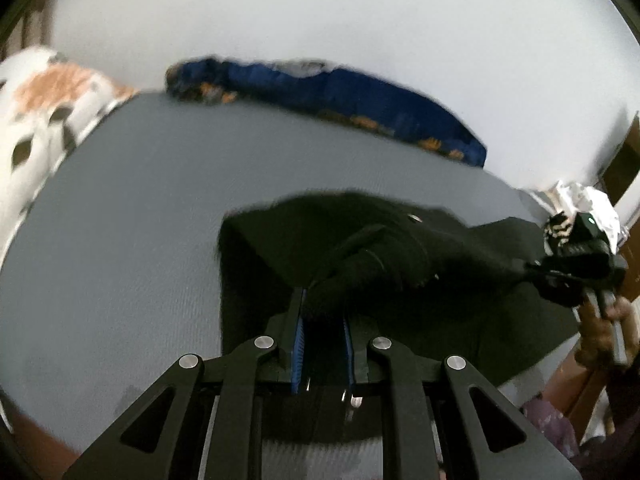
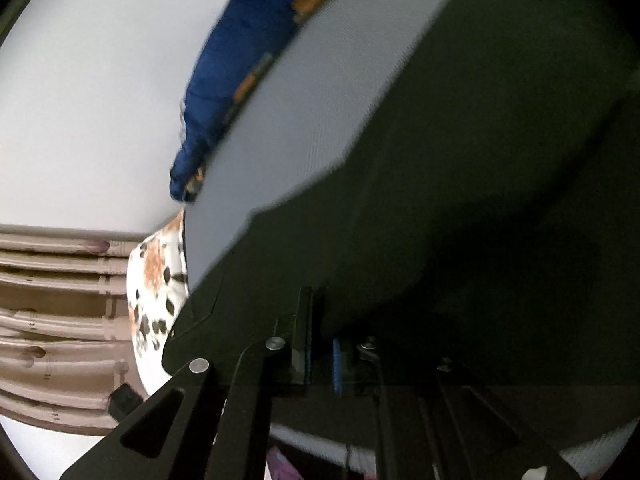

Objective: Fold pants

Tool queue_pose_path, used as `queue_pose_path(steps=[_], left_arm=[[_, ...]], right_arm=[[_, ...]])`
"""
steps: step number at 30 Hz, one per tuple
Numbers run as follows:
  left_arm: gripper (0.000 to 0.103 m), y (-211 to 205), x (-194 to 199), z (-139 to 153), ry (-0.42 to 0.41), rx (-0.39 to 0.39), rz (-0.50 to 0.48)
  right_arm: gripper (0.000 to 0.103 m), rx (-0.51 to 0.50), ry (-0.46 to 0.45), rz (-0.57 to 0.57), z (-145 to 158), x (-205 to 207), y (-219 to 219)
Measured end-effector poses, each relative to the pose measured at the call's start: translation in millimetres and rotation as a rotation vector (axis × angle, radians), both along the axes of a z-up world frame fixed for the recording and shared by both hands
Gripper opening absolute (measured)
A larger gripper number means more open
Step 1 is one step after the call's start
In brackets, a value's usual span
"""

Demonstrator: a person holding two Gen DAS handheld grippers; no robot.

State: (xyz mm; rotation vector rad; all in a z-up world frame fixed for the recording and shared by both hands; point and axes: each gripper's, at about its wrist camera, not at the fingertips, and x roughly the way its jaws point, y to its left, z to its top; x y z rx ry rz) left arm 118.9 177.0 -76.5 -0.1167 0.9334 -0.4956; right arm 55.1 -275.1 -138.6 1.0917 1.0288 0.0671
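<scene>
Black pants (image 1: 360, 248) lie on a grey bed sheet (image 1: 140, 220). My left gripper (image 1: 324, 300) is shut on a bunched fold of the pants near the waist, where a metal button shows. My right gripper (image 1: 576, 276) appears at the right in the left wrist view, gripping the pants' far edge and stretching the cloth. In the right wrist view the black pants (image 2: 480, 200) fill the frame. My right gripper (image 2: 322, 320) is shut on the cloth, with the blue pads mostly hidden by it.
A blue blanket with orange patterns (image 1: 340, 96) lies along the bed's far edge by the white wall. A white pillow with orange and dark spots (image 1: 52, 112) sits at the left. A ribbed brown headboard (image 2: 52, 312) shows in the right wrist view.
</scene>
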Motion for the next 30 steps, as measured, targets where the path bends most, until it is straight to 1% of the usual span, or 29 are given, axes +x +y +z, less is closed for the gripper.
queue_pose_path(steps=[3, 5, 6, 7, 8, 10, 11, 12, 13, 14, 15, 16, 17, 18, 19, 21, 22, 24, 25, 27, 28, 29, 30], left_arm=[[0.016, 11.8, -17.6, -21.8, 0.066, 0.008, 0.037], [0.016, 17.4, -25.6, -31.7, 0.083, 0.023, 0.056], [0.016, 18.6, -28.9, -35.9, 0.089, 0.04, 0.061], [0.016, 19.1, -33.1, -39.2, 0.086, 0.076, 0.066], [0.016, 19.4, -38.2, -40.6, 0.069, 0.137, 0.085], [0.018, 24.1, -47.3, -34.9, 0.028, 0.221, 0.133], [0.018, 26.2, -51.6, -28.3, -0.001, 0.237, 0.149], [0.019, 25.0, -55.7, -18.4, -0.039, 0.244, 0.16], [0.022, 20.6, -58.3, -5.7, -0.082, 0.24, 0.158], [0.026, 12.9, -62.1, 7.6, -0.12, 0.221, 0.132], [0.041, 2.5, -65.1, 18.4, -0.143, 0.2, 0.094], [0.062, -10.5, -66.1, 28.5, -0.163, 0.186, 0.057], [0.069, -28.4, -69.3, 38.6, -0.191, 0.175, 0.012], [0.074, -45.1, -71.6, 46.0, -0.21, 0.161, -0.033], [0.074, -68.6, -75.9, 53.6, -0.235, 0.136, -0.109], [0.074, -111.8, -78.8, 62.5, -0.259, 0.126, -0.217], [0.074, -137.4, -78.4, 63.5, -0.252, 0.123, -0.282], [0.074, -174.8, -74.7, 62.9, -0.236, 0.102, -0.373], [0.074, -195.3, -75.4, 60.1, -0.23, 0.092, -0.42], [0.074, -233.2, -76.8, 48.7, -0.21, 0.1, -0.511], [0.074, -255.6, -80.3, 40.6, -0.191, 0.107, -0.575], [0.074, -270.7, -82.2, 35.3, -0.184, 0.114, -0.611], [0.074, -284.4, -84.6, 29.1, -0.183, 0.128, -0.638]], right_arm=[[0.008, 0.014, 0.006, -0.032, -12.7, -29.0, 7.5], [0.008, 0.027, 0.016, -0.045, -20.6, -39.8, 10.3], [0.008, 0.043, 0.024, -0.058, -28.1, -44.3, 11.8], [0.008, 0.046, 0.037, -0.06, -35.9, -46.8, 13.3], [0.008, 0.049, 0.046, -0.064, -43.3, -50.1, 11.6], [0.008, 0.09, 0.044, -0.085, -55.1, -53.7, 11.2], [0.008, 0.125, 0.014, -0.091, -59.5, -55.3, 9.2], [0.01, 0.151, -0.02, -0.09, -62.1, -55.0, 7.2], [0.012, 0.182, -0.05, -0.106, -64.4, -56.3, 3.8], [0.016, 0.231, -0.085, -0.133, -66.6, -57.8, -0.5], [0.031, 0.272, -0.112, -0.16, -68.6, -58.8, -5.1], [0.041, 0.311, -0.157, -0.202, -69.2, -59.6, -14.1], [0.043, 0.322, -0.182, -0.227, -68.0, -58.4, -20.2], [0.046, 0.325, -0.206, -0.262, -66.5, -57.5, -32.1], [0.048, 0.326, -0.226, -0.291, -65.2, -56.0, -44.9], [0.05, 0.318, -0.265, -0.323, -62.8, -53.2, -66.0], [0.05, 0.309, -0.277, -0.332, -61.7, -52.1, -75.4], [0.051, 0.305, -0.3, -0.336, -59.5, -49.4, -93.2], [0.051, 0.299, -0.318, -0.333, -56.5, -48.0, -102.1], [0.051, 0.283, -0.343, -0.313, -50.5, -45.0, -111.2], [0.051, 0.285, -0.359, -0.297, -47.1, -43.2, -113.6], [0.052, 0.281, -0.387, -0.265, -40.1, -40.0, -114.9], [0.056, 0.259, -0.402, -0.24, -33.7, -36.7, -114.0]])
